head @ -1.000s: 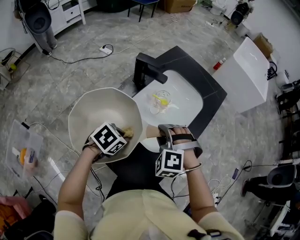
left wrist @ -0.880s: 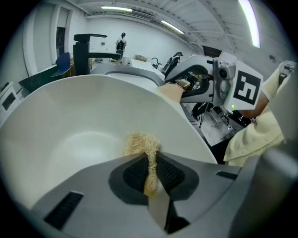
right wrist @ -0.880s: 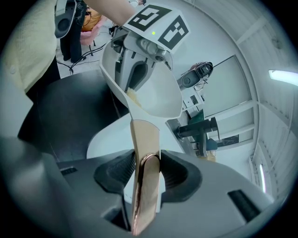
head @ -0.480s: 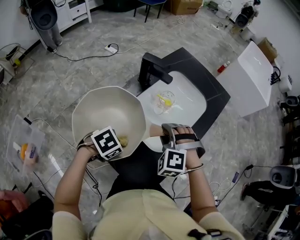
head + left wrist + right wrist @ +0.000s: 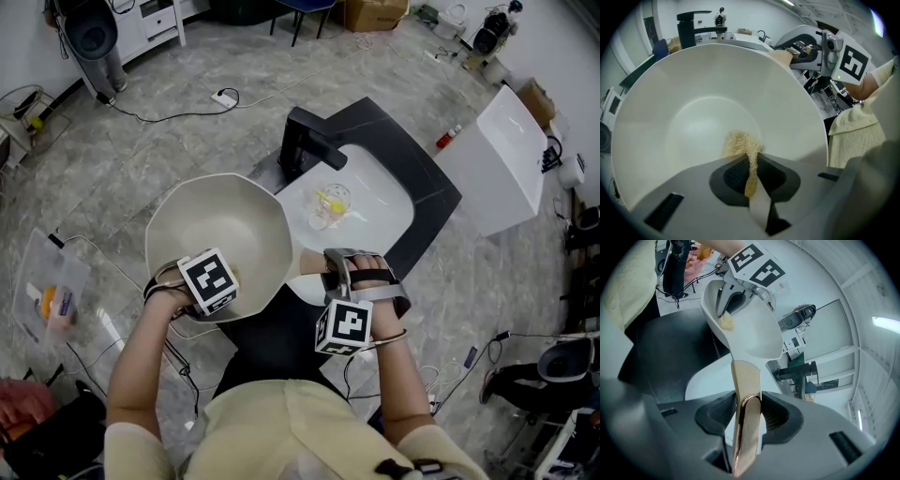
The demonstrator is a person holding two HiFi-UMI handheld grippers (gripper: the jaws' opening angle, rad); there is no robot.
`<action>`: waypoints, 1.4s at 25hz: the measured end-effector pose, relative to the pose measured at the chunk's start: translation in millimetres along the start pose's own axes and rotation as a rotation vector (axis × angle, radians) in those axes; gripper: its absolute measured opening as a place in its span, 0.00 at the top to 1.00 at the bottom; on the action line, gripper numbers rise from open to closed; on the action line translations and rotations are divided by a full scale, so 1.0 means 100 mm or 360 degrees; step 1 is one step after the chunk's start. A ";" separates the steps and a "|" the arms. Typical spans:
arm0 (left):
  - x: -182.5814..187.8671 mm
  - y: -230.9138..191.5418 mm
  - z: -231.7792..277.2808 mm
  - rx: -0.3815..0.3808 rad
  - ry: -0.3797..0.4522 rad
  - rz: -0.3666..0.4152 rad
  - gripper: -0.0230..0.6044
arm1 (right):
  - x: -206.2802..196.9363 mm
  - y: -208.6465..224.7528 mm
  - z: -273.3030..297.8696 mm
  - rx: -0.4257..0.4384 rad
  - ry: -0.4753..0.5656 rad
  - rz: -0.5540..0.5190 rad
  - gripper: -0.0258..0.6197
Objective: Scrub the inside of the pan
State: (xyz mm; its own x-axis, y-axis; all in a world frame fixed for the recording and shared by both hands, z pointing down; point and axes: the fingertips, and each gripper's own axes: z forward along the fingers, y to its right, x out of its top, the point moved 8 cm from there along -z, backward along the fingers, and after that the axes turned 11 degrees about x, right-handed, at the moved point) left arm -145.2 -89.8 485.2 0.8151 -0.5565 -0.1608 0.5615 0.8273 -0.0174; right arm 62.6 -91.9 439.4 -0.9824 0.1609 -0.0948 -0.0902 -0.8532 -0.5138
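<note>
1. Cream-white pan [image 5: 225,220]: you hold it to the left of the sink [image 5: 380,211], with its inside facing up toward you. In the head view it partly overlaps the black counter [image 5: 427,202].
2. Your right gripper [image 5: 746,414] is clamped on the pan's gold handle [image 5: 745,380]. Both pads press the handle's flat sides. The handle runs straight out between the jaws to the pan.
3. Your left gripper [image 5: 752,174] is closed down on a beige fibrous scrubber [image 5: 740,143]. The pads nearly meet, with only a thin strip of the scrubber pinched between them.
4. The scrubber's loose tuft sticks out past the jaw tips and rests against the pan's inside wall. It lies on your side of the pan, just short of the flat round bottom.
5. In the head view, the left gripper's marker cube [image 5: 208,279] sits over the pan's near rim.
6. A clear glass [image 5: 325,202] with something yellow in it stands in the sink. A black faucet [image 5: 305,141] stands at the sink's far-left edge, just beyond the pan's far rim.
</note>
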 end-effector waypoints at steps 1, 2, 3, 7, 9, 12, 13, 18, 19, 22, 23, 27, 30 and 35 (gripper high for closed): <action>-0.01 -0.03 0.00 0.0022 -0.0012 -0.0014 0.89 | 0.00 0.00 0.00 -0.0003 -0.0001 0.0001 0.69; -0.03 -0.06 0.00 0.0049 -0.0026 -0.0029 0.89 | 0.00 0.00 0.00 -0.0003 -0.0001 0.0004 0.69; -0.05 -0.10 0.00 0.0079 -0.0041 -0.0046 0.89 | 0.00 0.00 0.00 -0.0001 0.0000 0.0007 0.69; -0.12 -0.30 0.01 0.0203 -0.0078 -0.0133 0.89 | 0.00 -0.01 0.00 0.0001 0.0002 0.0009 0.69; -0.14 -0.40 0.00 0.0283 -0.0092 -0.0178 0.89 | 0.00 -0.01 -0.01 -0.0002 0.0003 0.0008 0.69; -0.15 -0.54 0.00 0.0401 -0.0098 -0.0231 0.89 | 0.00 -0.02 -0.01 -0.0003 0.0003 0.0010 0.69; -0.15 -0.58 0.01 0.0435 -0.0086 -0.0246 0.89 | 0.00 -0.02 -0.01 -0.0003 0.0001 0.0009 0.69; -0.11 -0.77 0.03 0.0614 -0.0015 -0.0314 0.89 | 0.00 -0.01 -0.01 -0.0006 -0.0003 0.0015 0.69; -0.10 -0.80 0.04 0.0638 -0.0004 -0.0320 0.89 | 0.00 -0.01 0.00 -0.0008 -0.0003 0.0017 0.69; -0.05 -0.86 0.06 0.0685 0.0024 -0.0310 0.89 | 0.00 -0.02 0.01 -0.0008 -0.0010 0.0018 0.69; -0.03 -0.88 0.07 0.0698 0.0029 -0.0303 0.89 | 0.01 -0.02 0.01 -0.0009 -0.0014 0.0017 0.69; 0.06 -0.92 0.07 0.0755 0.0067 -0.0281 0.89 | 0.01 -0.01 -0.01 -0.0024 -0.0022 0.0011 0.69; 0.13 -0.94 0.08 0.0781 0.0089 -0.0239 0.89 | 0.02 0.00 -0.02 -0.0025 -0.0023 0.0013 0.69; 0.25 -0.95 0.12 0.0782 0.0121 -0.0192 0.89 | 0.01 -0.01 0.00 -0.0015 -0.0027 0.0015 0.69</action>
State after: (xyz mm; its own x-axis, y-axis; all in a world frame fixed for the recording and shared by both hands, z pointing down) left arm -176.9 -183.1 494.3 0.7379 -0.6238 -0.2578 0.6666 0.6137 0.4230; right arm 61.9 -90.9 440.0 -0.9859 0.1443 -0.0849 -0.0796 -0.8499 -0.5208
